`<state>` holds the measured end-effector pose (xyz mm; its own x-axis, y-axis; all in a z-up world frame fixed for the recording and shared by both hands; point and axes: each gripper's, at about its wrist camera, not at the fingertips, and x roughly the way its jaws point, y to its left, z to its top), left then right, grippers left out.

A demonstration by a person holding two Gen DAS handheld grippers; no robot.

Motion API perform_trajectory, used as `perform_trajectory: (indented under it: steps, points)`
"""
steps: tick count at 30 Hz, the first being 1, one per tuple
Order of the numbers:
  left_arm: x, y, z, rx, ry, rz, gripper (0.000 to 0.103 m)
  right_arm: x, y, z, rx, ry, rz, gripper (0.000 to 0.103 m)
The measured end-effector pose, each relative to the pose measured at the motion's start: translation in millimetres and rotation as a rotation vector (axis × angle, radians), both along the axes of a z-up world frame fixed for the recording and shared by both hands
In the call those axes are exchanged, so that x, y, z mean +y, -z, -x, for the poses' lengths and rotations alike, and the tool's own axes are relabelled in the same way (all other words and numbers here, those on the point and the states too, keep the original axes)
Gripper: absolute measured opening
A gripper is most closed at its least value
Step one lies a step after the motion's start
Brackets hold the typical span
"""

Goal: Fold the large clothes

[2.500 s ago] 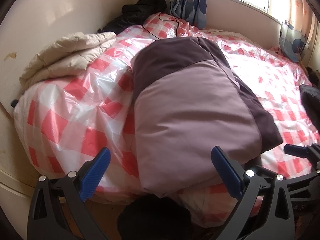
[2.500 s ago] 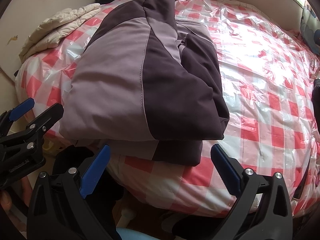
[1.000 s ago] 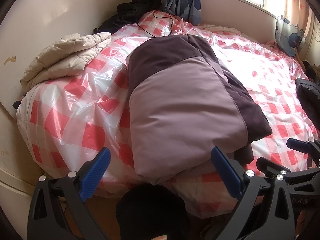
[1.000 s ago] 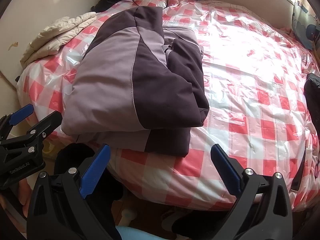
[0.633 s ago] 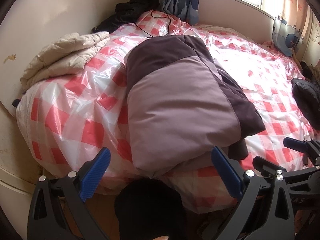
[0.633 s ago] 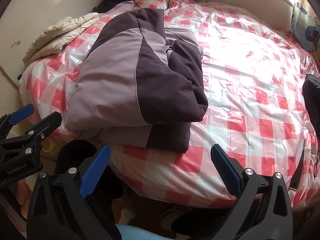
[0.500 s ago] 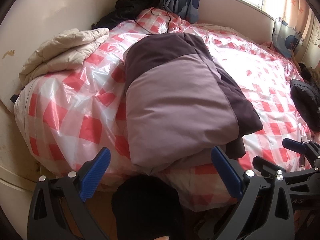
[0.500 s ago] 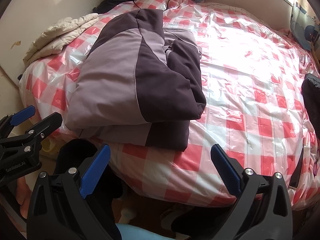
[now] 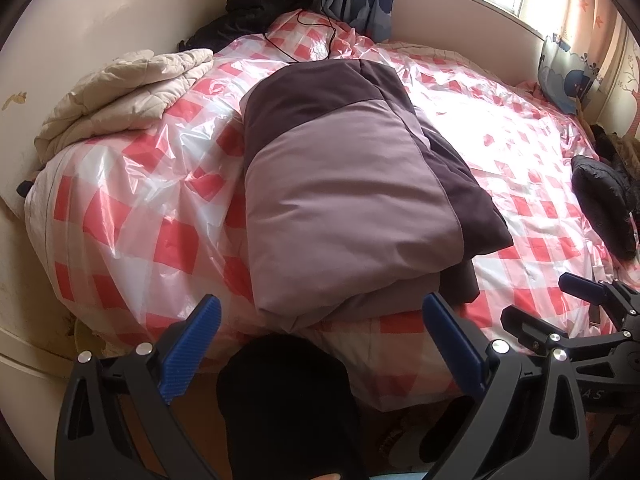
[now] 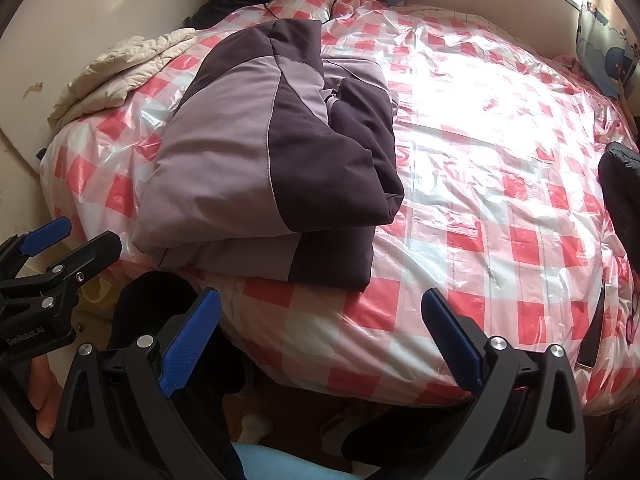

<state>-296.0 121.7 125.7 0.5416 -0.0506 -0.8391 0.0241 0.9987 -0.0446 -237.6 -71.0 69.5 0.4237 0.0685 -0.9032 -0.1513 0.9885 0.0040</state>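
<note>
A large two-tone jacket [image 9: 344, 200], light mauve and dark purple, lies folded into a thick bundle near the front edge of the bed [image 9: 132, 216]; it also shows in the right wrist view [image 10: 272, 156]. My left gripper [image 9: 320, 344] is open and empty, held off the bed's front edge just below the bundle. My right gripper [image 10: 320, 332] is open and empty, also off the front edge, to the right of the bundle. Neither touches the jacket.
The bed has a red-and-white checked cover under clear plastic [image 10: 500, 160]. A cream quilted coat [image 9: 120, 96] lies at the left by the wall. Dark clothes [image 9: 260, 8] and a black cable lie at the head. A black garment [image 9: 604, 204] sits at the right edge.
Both grippers have drawn back from the bed, so the folded jacket looks smaller and farther. The jacket has not moved. Both stay open.
</note>
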Motion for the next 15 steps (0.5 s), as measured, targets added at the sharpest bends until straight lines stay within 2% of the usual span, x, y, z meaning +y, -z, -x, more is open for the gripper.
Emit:
perform_trajectory:
  steps: [15]
  points:
    - [-3.5,3.1,1.9,0.017,-0.005,-0.045,0.097,-3.5,2.2,5.2,0.011,0.01,-0.013,0.097]
